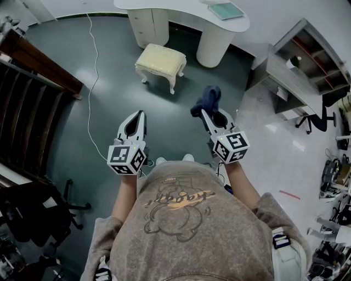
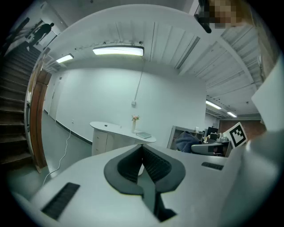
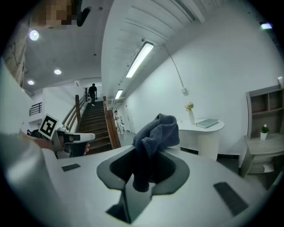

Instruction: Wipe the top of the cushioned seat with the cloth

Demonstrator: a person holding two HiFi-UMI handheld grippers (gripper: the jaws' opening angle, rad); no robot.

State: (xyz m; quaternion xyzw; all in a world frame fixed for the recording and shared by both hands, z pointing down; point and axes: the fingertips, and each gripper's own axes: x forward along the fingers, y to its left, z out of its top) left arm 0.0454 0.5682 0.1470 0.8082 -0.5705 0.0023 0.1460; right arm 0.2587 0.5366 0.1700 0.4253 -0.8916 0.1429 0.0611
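The cushioned seat (image 1: 160,62), a cream stool with carved white legs, stands on the dark floor ahead of me, in front of the white desk. My right gripper (image 1: 210,111) is shut on a dark blue cloth (image 1: 207,100), which bunches up above its tips; in the right gripper view the cloth (image 3: 156,131) sticks out from between the jaws. My left gripper (image 1: 135,124) is shut with nothing in it, its ribbed pads (image 2: 153,163) pressed together. Both grippers are held in the air close to my body, well short of the seat.
A curved white desk (image 1: 181,13) with a green book (image 1: 225,10) stands behind the seat. A wooden staircase (image 1: 33,82) runs along the left, a shelf unit (image 1: 307,66) is at the right. A white cable (image 1: 94,71) trails on the floor. A black chair (image 1: 38,214) is at lower left.
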